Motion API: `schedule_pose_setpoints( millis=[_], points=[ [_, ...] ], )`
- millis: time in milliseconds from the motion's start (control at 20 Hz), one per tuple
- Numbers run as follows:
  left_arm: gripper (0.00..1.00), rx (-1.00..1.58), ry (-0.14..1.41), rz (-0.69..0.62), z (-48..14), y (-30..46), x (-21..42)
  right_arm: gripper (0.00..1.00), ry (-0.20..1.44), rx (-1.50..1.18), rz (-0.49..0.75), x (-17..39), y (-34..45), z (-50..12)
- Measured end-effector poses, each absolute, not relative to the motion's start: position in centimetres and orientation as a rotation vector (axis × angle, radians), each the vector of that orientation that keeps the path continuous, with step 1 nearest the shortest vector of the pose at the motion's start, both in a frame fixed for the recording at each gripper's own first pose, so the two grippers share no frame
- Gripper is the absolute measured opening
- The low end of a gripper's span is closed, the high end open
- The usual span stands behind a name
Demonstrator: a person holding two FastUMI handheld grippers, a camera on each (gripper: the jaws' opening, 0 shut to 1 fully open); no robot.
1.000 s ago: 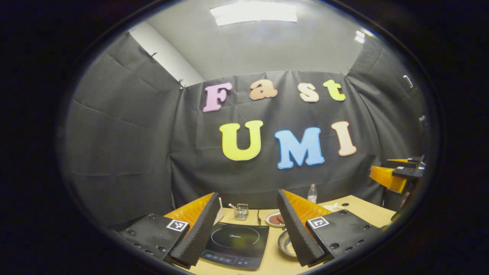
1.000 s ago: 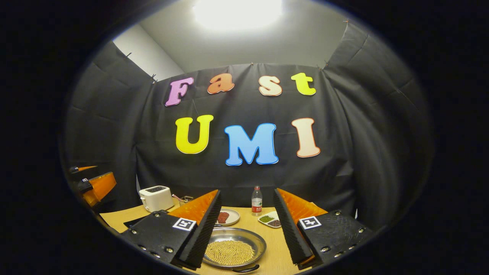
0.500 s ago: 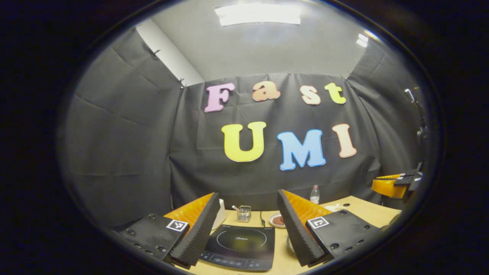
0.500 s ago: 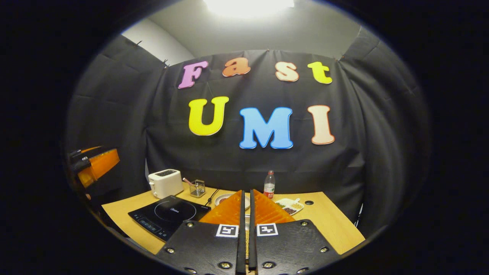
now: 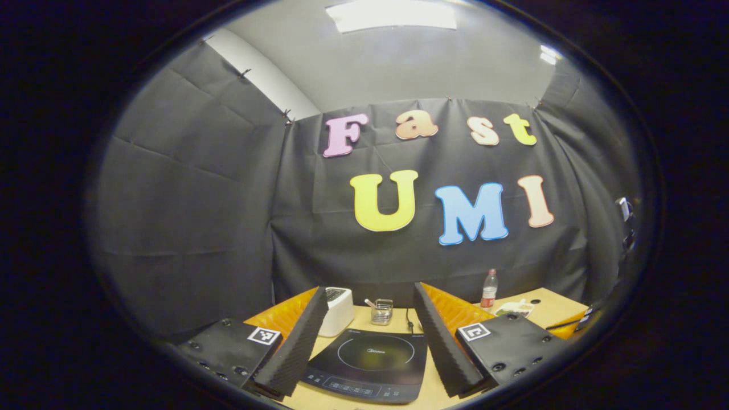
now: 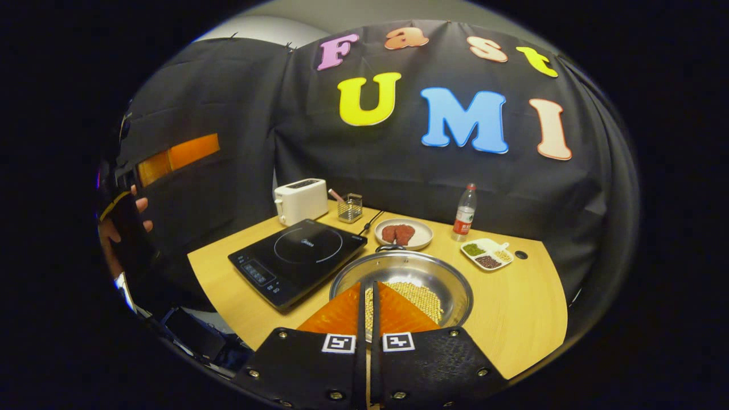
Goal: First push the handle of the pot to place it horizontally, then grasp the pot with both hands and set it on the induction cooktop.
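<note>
Pot (image 6: 401, 282) beside cooktop (image 6: 297, 255), bare table (image 6: 524, 310) on its far side. Right gripper (image 6: 368, 302) together above pot, hiding its near rim. Left gripper (image 5: 367, 336) apart.

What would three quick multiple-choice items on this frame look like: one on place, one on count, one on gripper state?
1. Where does the round steel pot of yellow beans sit?
A. on the cooktop
B. on the wooden table, beside the black induction cooktop
C. on the white toaster

2. How many plastic bottles stand on the table?
A. one
B. two
C. three

3. How do the two grippers stand?
A. both open
B. both shut
C. left gripper open, right gripper shut

Answers: 1 B, the pot rests on bare wood at the cooktop's edge. 2 A, a single clear bottle near the wall. 3 C, a wide gap shows between the left fingers, while the right fingers lie almost together over the pot.
</note>
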State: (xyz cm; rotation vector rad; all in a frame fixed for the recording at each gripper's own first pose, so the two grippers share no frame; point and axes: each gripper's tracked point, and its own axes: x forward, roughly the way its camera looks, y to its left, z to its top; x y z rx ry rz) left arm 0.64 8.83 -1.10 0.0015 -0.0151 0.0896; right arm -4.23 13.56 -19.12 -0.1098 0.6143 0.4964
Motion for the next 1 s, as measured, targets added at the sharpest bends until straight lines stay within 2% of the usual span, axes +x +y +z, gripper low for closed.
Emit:
schedule_pose_setpoints(
  millis=[150, 200, 250, 350, 550, 900, 950, 1000],
  points=[
    [0.97, 0.003, -0.006, 0.117, -1.4, 8.5, 0.9, 0.04, 0.717, -0.117, 0.57, -5.5, 13.3, -22.0],
    [0.92, 0.002, -0.003, 0.125, -1.6, 8.4, 0.9, 0.04, 0.756, -0.114, 0.591, -5.9, 13.2, -22.9],
    [0.97, 0.002, 0.002, 0.133, -1.8, 8.3, 1.0, 0.04, 0.791, -0.113, 0.605, -6.3, 13.1, -23.9],
    [0.98, 0.008, 0.011, 0.146, -2.2, 8.1, 1.2, 0.04, 0.842, -0.119, 0.633, -7.1, 12.8, -25.1],
    [0.92, 0.013, 0.03, 0.157, -2.9, 7.3, 1.4, 0.05, 0.972, -0.109, 0.689, -8.9, 12.4, -27.7],
    [0.92, 0.016, 0.049, 0.172, -3.7, 6.1, 1.9, 0.06, 1.166, -0.019, 0.668, -9.8, 10.4, -30.5],
    [0.92, 0.015, 0.053, 0.174, -3.9, 6.0, 1.9, 0.0, 1.172, -0.022, 0.66, -9.6, 10.1, -30.9],
    [0.92, 0.013, 0.056, 0.174, -4.0, 5.8, 2.1, 0.07, 1.175, -0.024, 0.652, -9.4, 9.6, -30.9]
  ],
)
